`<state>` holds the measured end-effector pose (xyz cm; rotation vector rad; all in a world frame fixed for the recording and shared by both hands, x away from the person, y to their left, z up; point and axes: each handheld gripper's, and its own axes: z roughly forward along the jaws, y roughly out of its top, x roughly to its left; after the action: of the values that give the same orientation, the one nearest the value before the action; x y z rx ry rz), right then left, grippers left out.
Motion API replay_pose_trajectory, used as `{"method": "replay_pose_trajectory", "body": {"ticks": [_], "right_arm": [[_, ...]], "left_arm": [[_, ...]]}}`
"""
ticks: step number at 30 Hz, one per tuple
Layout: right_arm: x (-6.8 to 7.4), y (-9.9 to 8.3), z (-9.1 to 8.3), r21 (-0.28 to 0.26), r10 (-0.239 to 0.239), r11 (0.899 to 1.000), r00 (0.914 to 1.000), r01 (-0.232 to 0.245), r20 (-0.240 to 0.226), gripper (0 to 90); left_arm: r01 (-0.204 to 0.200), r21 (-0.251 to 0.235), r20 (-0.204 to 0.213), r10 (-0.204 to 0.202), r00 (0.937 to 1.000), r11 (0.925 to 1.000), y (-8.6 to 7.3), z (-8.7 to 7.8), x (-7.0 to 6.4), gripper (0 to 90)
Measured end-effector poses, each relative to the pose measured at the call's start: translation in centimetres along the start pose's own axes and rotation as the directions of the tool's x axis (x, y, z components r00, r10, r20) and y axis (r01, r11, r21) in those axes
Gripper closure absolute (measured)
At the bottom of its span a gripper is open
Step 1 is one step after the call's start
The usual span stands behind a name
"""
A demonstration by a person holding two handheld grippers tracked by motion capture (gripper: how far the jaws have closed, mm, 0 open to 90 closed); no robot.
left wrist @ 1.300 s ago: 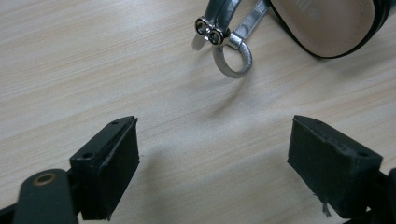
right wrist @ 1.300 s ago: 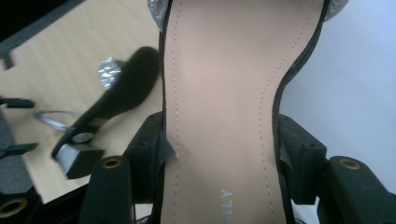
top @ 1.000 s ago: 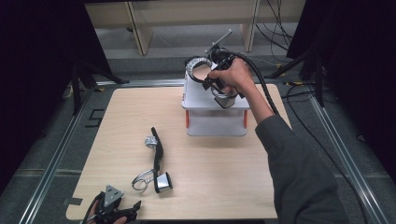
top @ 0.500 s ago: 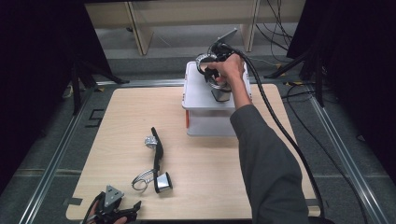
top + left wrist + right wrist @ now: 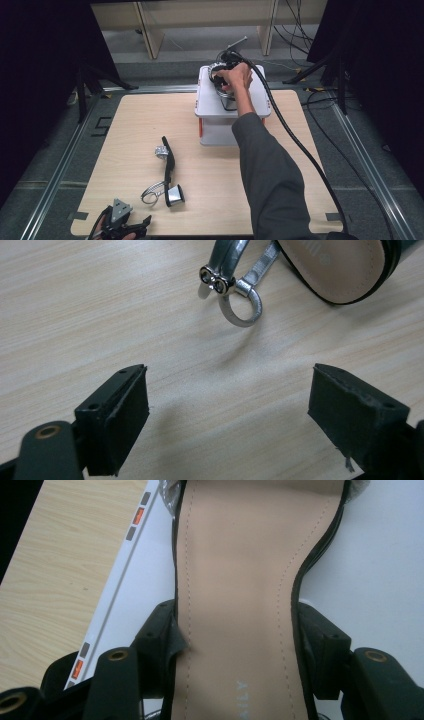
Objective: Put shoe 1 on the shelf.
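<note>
Sandal (image 5: 235,605) fills my right gripper view: its tan insole runs up between the two black jaws, which press against its narrow waist on either side, so my right gripper (image 5: 235,645) is clamped on that shoe. From the high view I see this gripper (image 5: 226,75) held over the white box (image 5: 207,107) at the far edge of the table (image 5: 125,125), the shoe resting on the box's top. In the right gripper view the white surface lies under the sandal, with the wooden tabletop off to the left.

My left gripper (image 5: 230,420) sits low at the near edge of the table, jaws spread wide with nothing between them, only bare wood. Just ahead of it I see the silver strap and buckle (image 5: 227,285) of the second sandal (image 5: 340,265), lying on the table. In the high view that second sandal (image 5: 167,172) lies near the middle-left of the table, well apart from the box, and the left gripper (image 5: 120,222) rests just beside its heel end.
</note>
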<state>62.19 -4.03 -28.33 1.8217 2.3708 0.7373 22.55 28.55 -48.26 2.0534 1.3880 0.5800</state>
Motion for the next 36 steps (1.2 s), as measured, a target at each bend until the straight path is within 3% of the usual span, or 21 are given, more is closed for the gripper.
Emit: {"method": "replay_pose_trajectory", "body": {"ticks": [1,2,3,7,10,12,13,14,17,21,23,24,27,29,30,34,36], "right_arm": [[0.2,0.0,0.1,0.001,0.028,1.000,0.9996,-0.028,-0.003,40.3],[0.1,0.0,0.2,-0.012,0.019,1.000,0.9998,-0.019,-0.010,39.2],[0.2,0.0,0.3,-0.008,0.035,0.999,0.9993,-0.035,-0.017,37.8],[0.3,0.0,0.5,-0.021,0.084,0.996,0.9951,-0.085,-0.052,30.7],[0.2,0.0,0.4,-0.043,0.061,0.997,0.9957,-0.064,-0.071,28.3],[0.2,0.1,-0.4,-0.069,0.086,0.994,0.9939,-0.091,-0.069,29.1],[0.0,0.3,-0.9,-0.105,0.067,0.992,0.9948,-0.075,-0.077,30.4],[0.0,0.3,-1.6,-0.122,0.077,0.989,0.9922,-0.089,-0.099,29.4],[-0.3,0.5,-3.4,-0.147,0.060,0.986,0.9888,-0.080,-0.136,28.8],[-1.3,0.3,-5.3,-0.198,-0.049,0.980,0.9904,0.023,-0.129,27.0],[-1.8,-0.2,-6.5,-0.191,-0.094,0.979,0.9894,0.072,-0.111,25.7],[-1.9,-0.4,-6.9,-0.192,-0.106,0.978,0.9883,0.083,-0.110,25.6],[-2.4,-1.5,-8.8,-0.190,-0.191,0.967,0.9768,0.170,-0.097,24.8],[-2.4,-2.6,-10.0,-0.189,-0.247,0.955,0.9652,0.227,-0.087,24.5],[-2.6,-3.2,-10.5,-0.196,-0.287,0.944,0.9539,0.265,-0.089,25.0],[-3.1,-6.2,-12.2,-0.226,-0.348,0.923,0.9266,0.311,-0.143,27.6],[-3.3,-7.9,-12.8,-0.231,-0.362,0.917,0.9204,0.324,-0.148,27.3]], "left_arm": [[0.013,-0.018,0.016,-0.013,0.9998,0.9998,0.0,0.0,-0.1,15.9],[0.017,-0.019,0.015,-0.016,0.9998,0.9997,0.0,0.1,-0.2,15.9],[-0.004,0.001,0.012,0.004,0.9999,1.0000,0.0,-0.1,0.0,15.8],[-0.005,0.002,0.013,0.005,0.9999,1.0000,0.0,-0.1,0.0,15.8],[0.001,-0.003,0.017,-0.001,0.9999,1.0000,0.0,-0.1,-0.1,15.9],[-0.005,0.004,0.012,0.005,0.9999,1.0000,0.0,-0.1,0.0,15.9],[-0.006,0.005,0.014,0.006,0.9999,1.0000,0.0,-0.1,0.0,15.8],[-0.008,0.007,0.014,0.008,0.9999,0.9999,0.0,-0.1,0.0,15.8],[-0.005,0.002,0.011,0.005,0.9999,1.0000,0.0,-0.1,-0.1,15.9],[0.003,-0.009,0.009,-0.003,1.0000,1.0000,-0.1,0.0,-0.1,15.9],[0.016,-0.019,0.006,-0.016,0.9998,0.9997,-0.1,0.1,-0.2,15.9],[-0.003,0.005,-0.012,0.003,0.9999,1.0000,-0.1,0.0,0.0,15.8],[0.007,-0.008,0.005,-0.007,1.0000,0.9999,-0.1,0.1,-0.2,15.9],[0.008,-0.009,0.001,-0.008,1.0000,0.9999,-0.1,0.1,-0.2,15.9],[0.008,-0.011,0.001,-0.008,1.0000,0.9999,0.0,0.1,-0.1,15.9],[0.015,-0.009,-0.001,-0.015,0.9999,0.9998,-0.1,0.2,-0.2,15.9],[0.016,-0.009,-0.002,-0.016,0.9999,0.9998,-0.1,0.2,-0.2,16.0]]}}
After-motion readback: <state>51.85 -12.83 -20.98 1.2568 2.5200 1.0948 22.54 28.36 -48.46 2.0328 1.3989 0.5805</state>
